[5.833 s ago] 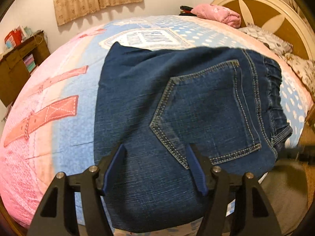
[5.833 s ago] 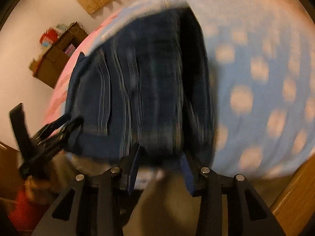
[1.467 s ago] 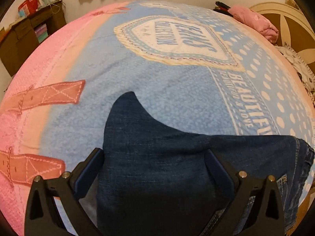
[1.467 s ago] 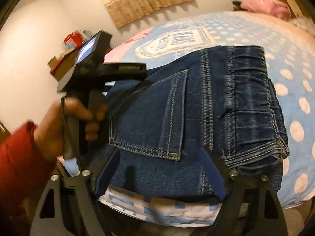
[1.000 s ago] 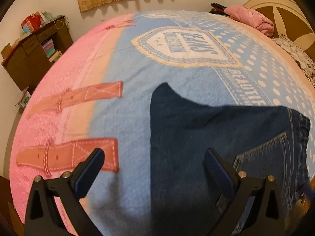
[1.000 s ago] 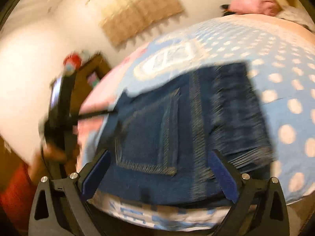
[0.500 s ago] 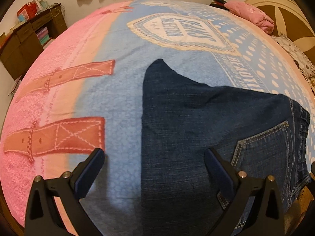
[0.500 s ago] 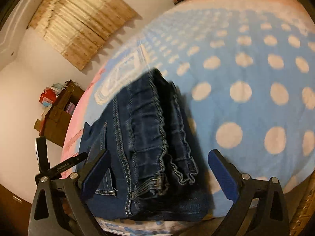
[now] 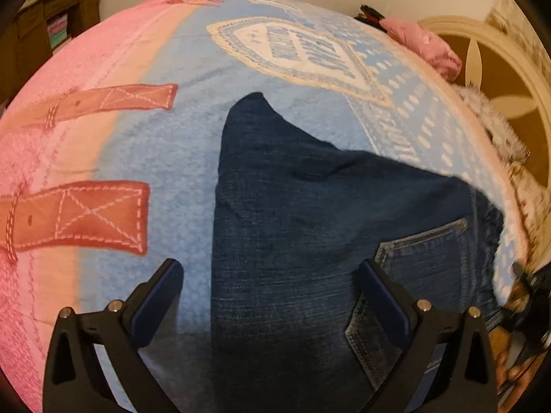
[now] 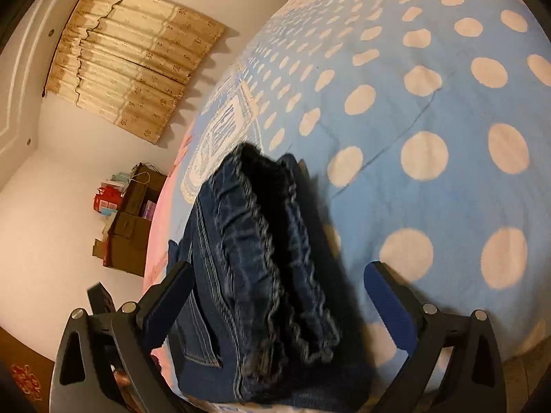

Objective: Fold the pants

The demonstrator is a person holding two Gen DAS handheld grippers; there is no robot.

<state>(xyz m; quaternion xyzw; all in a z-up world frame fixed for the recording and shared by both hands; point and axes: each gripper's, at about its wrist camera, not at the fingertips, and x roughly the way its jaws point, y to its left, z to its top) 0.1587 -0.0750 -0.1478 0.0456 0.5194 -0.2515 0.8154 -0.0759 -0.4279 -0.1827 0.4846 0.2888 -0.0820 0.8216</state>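
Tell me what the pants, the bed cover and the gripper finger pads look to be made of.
Jeans: dark blue denim, judging by the woven grain and pale contrast stitching around the back pocket. Blanket: looks like fuzzy fleece or plush with a printed pattern; matte, nubby pile. Left gripper finger pads: blue, smooth, probably rubber or plastic on black frames; unclear which.

Dark blue denim pants [image 9: 310, 227], blanket [image 10: 447, 110] — light blue, white-dotted

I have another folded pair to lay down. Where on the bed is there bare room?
The polka-dot blanket right of the folded jeans is bare; so is the pink stretch with strap prints on their left. The headboard end holds a pink bundle.
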